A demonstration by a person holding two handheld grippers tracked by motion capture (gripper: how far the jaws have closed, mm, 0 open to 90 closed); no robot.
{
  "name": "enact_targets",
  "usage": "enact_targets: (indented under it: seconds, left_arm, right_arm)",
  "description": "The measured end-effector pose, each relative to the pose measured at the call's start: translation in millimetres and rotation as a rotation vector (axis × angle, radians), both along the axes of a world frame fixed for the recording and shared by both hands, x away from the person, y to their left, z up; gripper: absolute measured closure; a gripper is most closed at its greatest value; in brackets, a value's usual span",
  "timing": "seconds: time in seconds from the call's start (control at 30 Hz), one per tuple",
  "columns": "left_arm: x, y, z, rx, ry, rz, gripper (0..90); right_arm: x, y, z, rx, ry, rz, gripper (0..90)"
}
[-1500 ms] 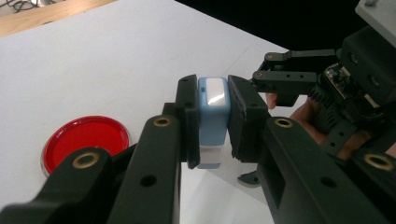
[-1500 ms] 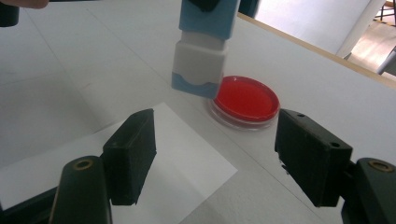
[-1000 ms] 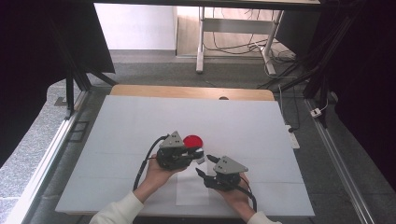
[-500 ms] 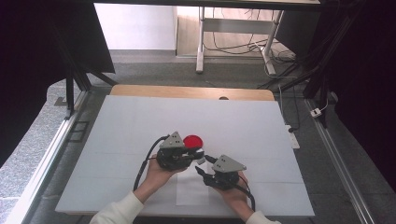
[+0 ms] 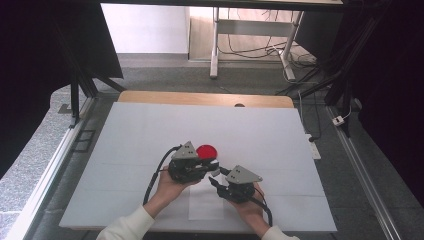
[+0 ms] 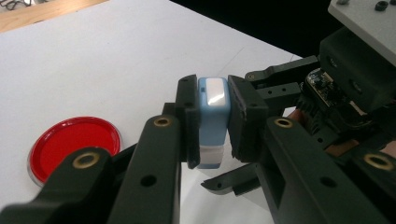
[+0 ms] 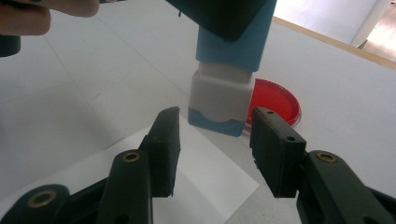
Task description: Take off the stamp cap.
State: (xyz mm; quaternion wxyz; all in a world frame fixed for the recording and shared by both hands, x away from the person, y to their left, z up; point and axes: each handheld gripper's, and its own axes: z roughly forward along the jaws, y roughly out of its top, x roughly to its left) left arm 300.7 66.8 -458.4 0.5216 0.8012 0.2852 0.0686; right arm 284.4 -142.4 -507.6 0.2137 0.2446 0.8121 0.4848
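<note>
White desk (image 5: 150,135) under the rig, a paper sheet (image 5: 205,205) at its near edge. Left gripper (image 6: 212,123) has its fingers clamped on a blue-and-white stamp-like block (image 6: 213,119), held upright just above the desk beside a red lid (image 5: 207,151). Right gripper (image 7: 215,144) sits just short of the block's white lower end — fingers apart, having just been closing, not touching it.

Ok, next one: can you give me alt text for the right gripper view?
A blue and white stamp-like block hangs upright, gripped from above by the left gripper, while the right gripper has been closing its jaws, which stand apart just short of the block's white lower end. Below lie a white paper sheet and a red round lid on the white table.
</note>
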Motion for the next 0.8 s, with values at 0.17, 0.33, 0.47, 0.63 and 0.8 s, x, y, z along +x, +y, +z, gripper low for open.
enact_targets:
  seconds: [0.17,0.33,0.47,0.63,0.8]
  left_arm:
    - [0.1,0.1,-0.2,0.000,0.000,0.002,74.9]
    - [-0.1,-0.5,-0.5,0.001,-0.001,0.001,74.9]
    - [-0.4,-1.4,-1.0,0.001,0.000,0.002,74.9]
    - [-0.8,-1.1,-0.6,0.000,-0.003,0.003,74.9]
    - [-1.0,-1.7,-0.8,0.002,-0.004,0.003,74.9]
  right_arm:
    - [0.4,0.5,0.2,0.005,0.002,-0.006,55.1]
    - [0.6,1.3,0.2,0.009,0.005,-0.010,56.5]
    - [0.4,2.0,0.1,0.006,0.003,-0.008,59.6]
    - [0.6,1.8,0.1,0.009,0.009,-0.015,61.3]
    - [0.8,2.2,-0.3,0.005,0.010,-0.020,62.3]
